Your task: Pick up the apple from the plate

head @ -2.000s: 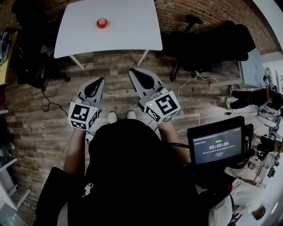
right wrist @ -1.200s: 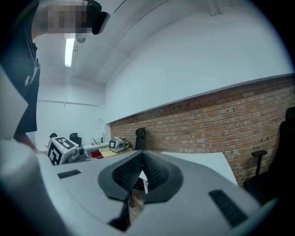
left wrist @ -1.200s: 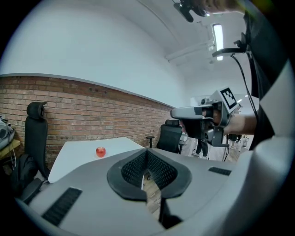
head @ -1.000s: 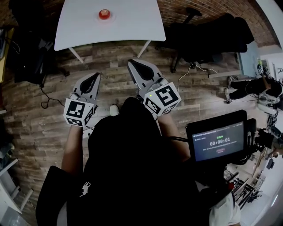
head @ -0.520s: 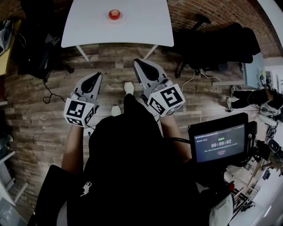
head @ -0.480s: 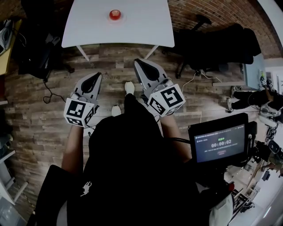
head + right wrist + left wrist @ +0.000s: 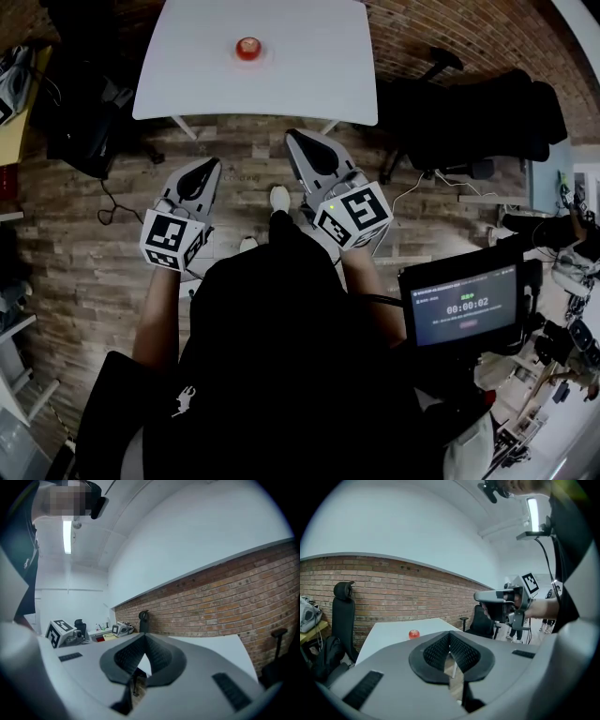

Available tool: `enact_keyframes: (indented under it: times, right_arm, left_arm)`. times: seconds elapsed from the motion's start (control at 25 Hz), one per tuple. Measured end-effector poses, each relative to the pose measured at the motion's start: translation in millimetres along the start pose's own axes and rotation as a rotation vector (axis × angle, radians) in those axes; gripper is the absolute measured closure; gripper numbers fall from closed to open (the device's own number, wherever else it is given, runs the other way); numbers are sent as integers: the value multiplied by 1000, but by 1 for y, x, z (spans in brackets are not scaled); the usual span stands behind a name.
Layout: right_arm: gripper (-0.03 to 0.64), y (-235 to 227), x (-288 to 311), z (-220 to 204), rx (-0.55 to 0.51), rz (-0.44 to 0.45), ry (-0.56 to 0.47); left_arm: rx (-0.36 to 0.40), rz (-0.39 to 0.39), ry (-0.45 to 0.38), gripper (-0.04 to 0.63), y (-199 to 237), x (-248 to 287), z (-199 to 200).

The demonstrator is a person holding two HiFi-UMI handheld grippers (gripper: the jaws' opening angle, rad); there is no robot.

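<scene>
In the head view the person stands short of the table, with both forearms bent forward at waist height and the grippers side by side, pointing toward it. The left gripper and right gripper both stop short of the table's near edge, over the wood floor, with one shoe between them. The apple sits on the plate toward the table's far side, left of its middle and well apart from both grippers. Compared with half a second ago, the table and apple lie lower in this view, nearer the gripper tips. The shoe has shifted a little, and the grippers keep the same side-by-side pose. In the left gripper view the left gripper tips slightly down toward the table, its two pads pressed together with nothing between them. The apple shows beyond them on the tabletop, and the right gripper is held level off the table's right end. In the right gripper view the right gripper is level, its pads also pressed together and empty. The table lies ahead of it, in front of the brick wall.
</scene>
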State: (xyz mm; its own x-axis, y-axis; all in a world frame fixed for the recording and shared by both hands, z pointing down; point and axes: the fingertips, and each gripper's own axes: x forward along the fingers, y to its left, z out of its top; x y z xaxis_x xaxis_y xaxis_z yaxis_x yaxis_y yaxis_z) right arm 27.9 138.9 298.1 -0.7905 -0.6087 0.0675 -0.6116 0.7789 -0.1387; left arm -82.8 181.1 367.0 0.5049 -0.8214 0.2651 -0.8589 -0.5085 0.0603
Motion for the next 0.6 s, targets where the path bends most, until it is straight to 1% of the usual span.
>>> enact_keyframes:
  times: [0.12,0.32,0.44,0.6]
  right_arm:
    - [613,-18,15,5,1,19,-1]
    - [614,-65,39,16,8,59,11]
    - [613,-72,51,19,-2,84,13]
    - [613,-85,64,23,1,114,13]
  left_arm:
    - [-5,1,-1,589,9,18,8]
    - [-10,35,2,589,25,63,26]
    - [-7,58,-9,589,32,69,31]
    - [-16,83,-2,589,40,84,33]
